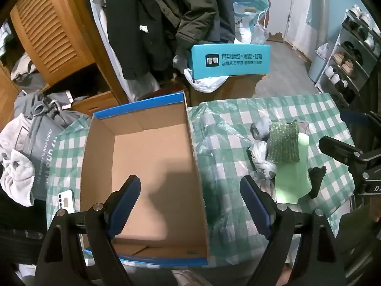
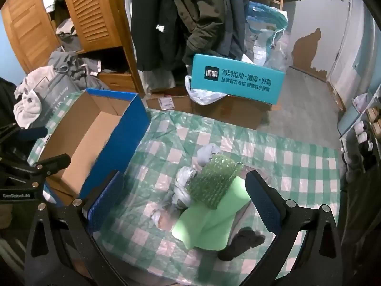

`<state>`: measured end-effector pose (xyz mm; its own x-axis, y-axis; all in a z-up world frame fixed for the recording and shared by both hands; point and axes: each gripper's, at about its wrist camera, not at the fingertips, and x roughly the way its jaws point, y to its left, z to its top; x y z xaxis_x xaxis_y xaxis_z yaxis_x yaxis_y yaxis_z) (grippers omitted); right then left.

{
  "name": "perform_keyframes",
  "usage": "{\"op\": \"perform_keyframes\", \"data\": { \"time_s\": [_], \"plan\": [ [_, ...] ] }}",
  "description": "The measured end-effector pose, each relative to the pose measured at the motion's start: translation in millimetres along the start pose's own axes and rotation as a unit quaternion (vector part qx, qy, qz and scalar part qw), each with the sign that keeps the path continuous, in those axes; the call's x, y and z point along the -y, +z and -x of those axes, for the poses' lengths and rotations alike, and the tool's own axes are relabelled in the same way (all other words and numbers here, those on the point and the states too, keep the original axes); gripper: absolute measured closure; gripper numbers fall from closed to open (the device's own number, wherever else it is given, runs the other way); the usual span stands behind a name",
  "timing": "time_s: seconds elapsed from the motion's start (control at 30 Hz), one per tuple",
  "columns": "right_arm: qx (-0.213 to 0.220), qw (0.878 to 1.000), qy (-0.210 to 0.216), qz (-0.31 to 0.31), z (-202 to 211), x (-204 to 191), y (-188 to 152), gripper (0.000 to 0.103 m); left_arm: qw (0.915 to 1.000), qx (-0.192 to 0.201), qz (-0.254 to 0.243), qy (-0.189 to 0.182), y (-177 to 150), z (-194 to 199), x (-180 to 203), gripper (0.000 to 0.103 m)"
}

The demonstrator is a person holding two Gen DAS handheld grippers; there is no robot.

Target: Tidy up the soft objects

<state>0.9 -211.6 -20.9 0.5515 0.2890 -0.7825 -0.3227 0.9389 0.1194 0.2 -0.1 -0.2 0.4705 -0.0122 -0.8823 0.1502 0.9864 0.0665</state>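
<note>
Left tongs held wide apart above cardboard box, nothing gripped; box seen empty on checked table

Right tongs likewise spread, nothing gripped, poised over pile beside box: green scrubber laid on light green cloth, crumpled plastic bags just beside, black sock at near edge

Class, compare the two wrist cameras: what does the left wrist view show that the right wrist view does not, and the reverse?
Only the left wrist view shows the phone lying beside the box. Only the right wrist view shows the labelled brown carton on the floor. Both show the open cardboard box, the green sponge, the light green cloth and the teal box.
</note>
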Motion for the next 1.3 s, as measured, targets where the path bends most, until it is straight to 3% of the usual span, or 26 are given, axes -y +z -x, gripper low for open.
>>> {"op": "perform_keyframes", "data": {
  "time_s": [1.3],
  "plan": [
    [-0.006,1.000,0.000,-0.002,0.4,7.1,-4.0,0.002,1.0000,-0.004,-0.007,-0.003,-1.3,-3.0,8.6,0.016]
  ]
}}
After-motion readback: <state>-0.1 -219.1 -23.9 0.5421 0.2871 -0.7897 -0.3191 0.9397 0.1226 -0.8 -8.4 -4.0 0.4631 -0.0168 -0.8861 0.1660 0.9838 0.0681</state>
